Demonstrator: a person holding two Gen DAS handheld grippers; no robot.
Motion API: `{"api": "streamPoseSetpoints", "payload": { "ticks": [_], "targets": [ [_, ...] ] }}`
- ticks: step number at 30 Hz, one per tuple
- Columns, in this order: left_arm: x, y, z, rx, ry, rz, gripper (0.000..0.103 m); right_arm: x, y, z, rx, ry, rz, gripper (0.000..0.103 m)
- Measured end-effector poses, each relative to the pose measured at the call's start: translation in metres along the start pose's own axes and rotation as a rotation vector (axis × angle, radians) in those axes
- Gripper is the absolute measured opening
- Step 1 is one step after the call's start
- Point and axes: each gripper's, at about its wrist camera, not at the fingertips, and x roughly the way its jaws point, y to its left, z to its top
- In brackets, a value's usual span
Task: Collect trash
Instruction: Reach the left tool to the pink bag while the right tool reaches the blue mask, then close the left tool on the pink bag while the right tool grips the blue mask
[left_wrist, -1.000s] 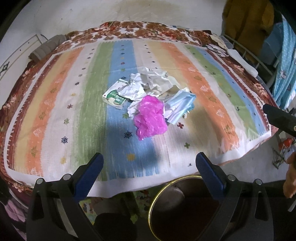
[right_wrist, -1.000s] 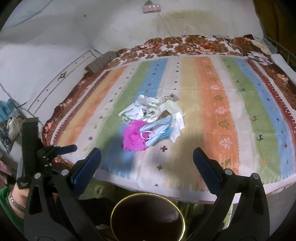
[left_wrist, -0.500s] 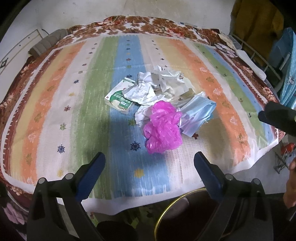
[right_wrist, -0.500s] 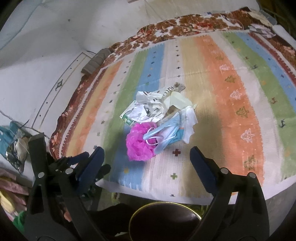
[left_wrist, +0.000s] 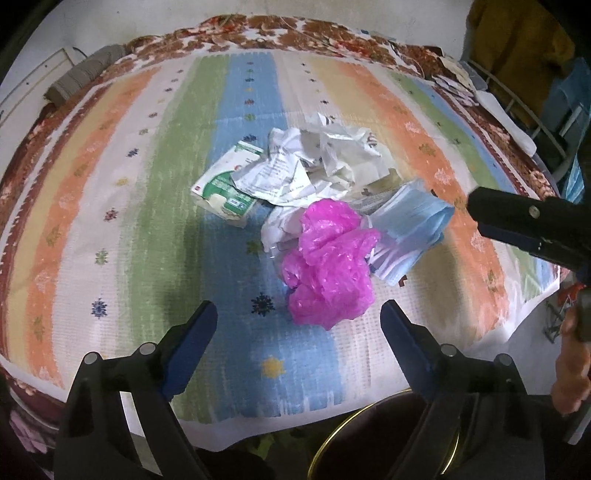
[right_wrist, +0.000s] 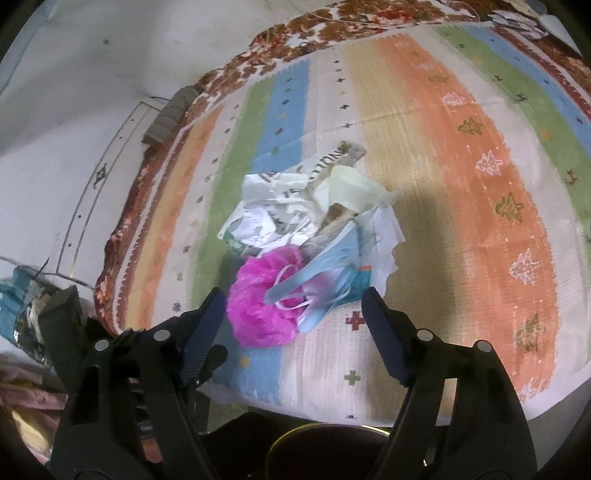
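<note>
A heap of trash lies mid-bed on a striped cloth (left_wrist: 110, 206): a pink plastic bag (left_wrist: 328, 266) at the near side, blue face masks (left_wrist: 410, 229) to its right, crumpled white papers (left_wrist: 314, 166) behind, and a green-and-white carton (left_wrist: 229, 184) at the left. My left gripper (left_wrist: 299, 314) is open and empty, just short of the pink bag. My right gripper (right_wrist: 295, 299) is open and empty, its jaws either side of the pink bag (right_wrist: 258, 295) and masks (right_wrist: 314, 288). The right gripper's body also shows at the right of the left wrist view (left_wrist: 532, 225).
A dark bin with a gold rim (left_wrist: 373, 439) stands below the bed's near edge, also in the right wrist view (right_wrist: 332, 454). A grey folded cloth (left_wrist: 77, 77) lies at the far left corner. A metal rack (left_wrist: 517, 107) with clothes stands at the right.
Both grippers have moved forward over the bed's edge toward the trash heap. The bin has slid down out of most of both views. Both stay open.
</note>
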Motion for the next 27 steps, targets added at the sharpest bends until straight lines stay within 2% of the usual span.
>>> {"api": "streamPoseSetpoints", "payload": {
  "ticks": [6, 10, 13, 16, 18, 19, 20, 21, 23, 27],
  "targets": [
    [0.018, 0.006, 0.004, -0.034, 0.036, -0.035, 0.081, 0.017, -0.001, 0.009, 0.011, 0.022, -0.015, 0.067],
    [0.022, 0.006, 0.009, -0.055, 0.027, -0.06, 0.079, 0.03, -0.006, 0.014, 0.03, 0.044, -0.042, 0.066],
    [0.027, 0.004, 0.012, -0.05, 0.028, -0.066, 0.076, 0.038, -0.009, 0.017, 0.045, 0.058, -0.043, 0.061],
    [0.035, 0.001, 0.014, -0.045, 0.044, -0.066, 0.07, 0.046, -0.011, 0.017, 0.046, 0.074, -0.056, 0.05],
    [0.041, 0.001, 0.015, -0.05, 0.053, -0.069, 0.059, 0.05, -0.012, 0.018, 0.05, 0.082, -0.057, 0.044],
    [0.043, 0.002, 0.016, -0.053, 0.055, -0.072, 0.057, 0.052, -0.012, 0.019, 0.049, 0.083, -0.062, 0.037],
    [0.045, 0.003, 0.017, -0.057, 0.053, -0.075, 0.048, 0.052, -0.012, 0.019, 0.047, 0.084, -0.066, 0.032],
    [0.046, 0.003, 0.017, -0.059, 0.055, -0.077, 0.033, 0.054, -0.012, 0.02, 0.046, 0.086, -0.069, 0.029],
    [0.049, 0.004, 0.019, -0.066, 0.053, -0.085, 0.018, 0.056, -0.013, 0.021, 0.046, 0.089, -0.075, 0.013],
    [0.043, 0.009, 0.023, -0.087, 0.049, -0.114, 0.011, 0.052, -0.012, 0.022, 0.03, 0.082, -0.08, 0.008]
  ]
}}
